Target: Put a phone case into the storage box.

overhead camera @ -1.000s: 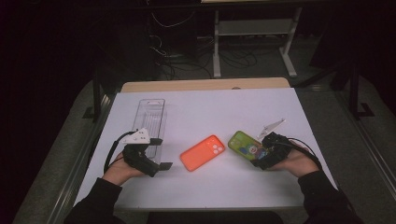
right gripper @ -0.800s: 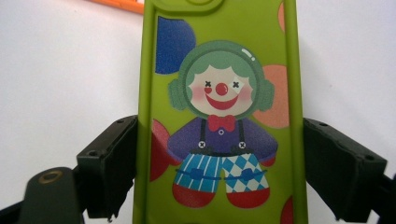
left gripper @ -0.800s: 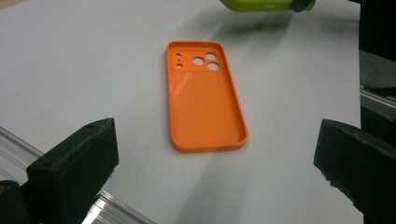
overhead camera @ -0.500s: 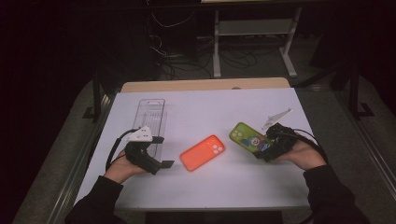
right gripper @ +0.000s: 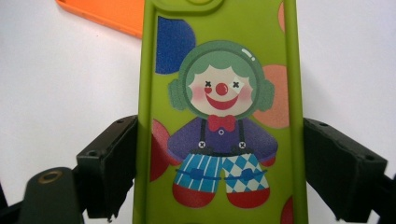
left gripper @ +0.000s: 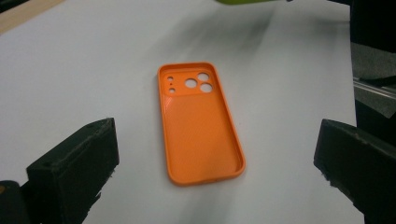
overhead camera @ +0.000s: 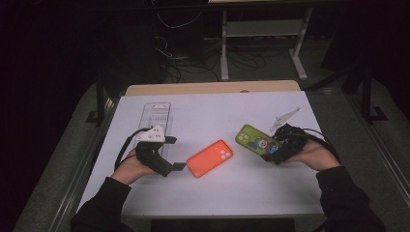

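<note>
High view: right gripper (overhead camera: 271, 153) clamps the green case (overhead camera: 255, 140) across its width, fingers (right gripper: 112, 163) pressed to both long edges, the case's far end tilted up off the white tabletop (overhead camera: 212, 116). Left gripper (overhead camera: 176, 164), fingers (left gripper: 74, 172) spread wide and holding nothing, rests just beside the orange case (overhead camera: 210, 158), which lies flat, hollow side up. A clear tray (overhead camera: 157, 116) lies behind the left gripper.

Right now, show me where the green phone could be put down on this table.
Bare sheet runs along the near edge below the orange case, and across the far middle between the clear tray and the right gripper gripping the green phone. The strip between both grippers is crowded.
</note>
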Motion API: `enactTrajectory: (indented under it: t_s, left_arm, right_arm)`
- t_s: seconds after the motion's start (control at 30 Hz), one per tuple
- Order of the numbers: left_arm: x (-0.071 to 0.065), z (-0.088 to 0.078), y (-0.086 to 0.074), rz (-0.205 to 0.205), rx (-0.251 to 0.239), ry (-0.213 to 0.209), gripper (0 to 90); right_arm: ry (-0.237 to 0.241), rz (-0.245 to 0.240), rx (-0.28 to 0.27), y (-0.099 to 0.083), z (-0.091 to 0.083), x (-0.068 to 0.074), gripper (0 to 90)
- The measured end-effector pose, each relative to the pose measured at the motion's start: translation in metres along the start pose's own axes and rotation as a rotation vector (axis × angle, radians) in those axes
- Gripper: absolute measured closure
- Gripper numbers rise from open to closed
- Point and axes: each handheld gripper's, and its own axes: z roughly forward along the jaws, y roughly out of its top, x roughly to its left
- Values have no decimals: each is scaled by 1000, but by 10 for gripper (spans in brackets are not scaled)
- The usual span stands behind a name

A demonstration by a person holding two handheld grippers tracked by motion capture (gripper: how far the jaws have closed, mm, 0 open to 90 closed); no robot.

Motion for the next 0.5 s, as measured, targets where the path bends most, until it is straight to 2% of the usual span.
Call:
enactTrajectory:
  t_s: [0.07,0.1,0.17,0.33,0.5]
  left_arm:
    - [1,1,2,-7,-4,-9,0]
    - [3,2,3,8,1,-11,0]
    - [4,2,4,7,2,-17,0]
    - [6,5,10,17,-7,-28,0]
    - [7,11,20,49,-2,-45,0]
  right_arm:
    - [2,-17,0,3,3,-1,152]
    - [7,-27,-2,5,4,-1,152]
    - [13,-40,1,8,6,-1,152]
    - [25,-119,-7,19,10,1,152]
    - [49,-162,-12,29,13,7,151]
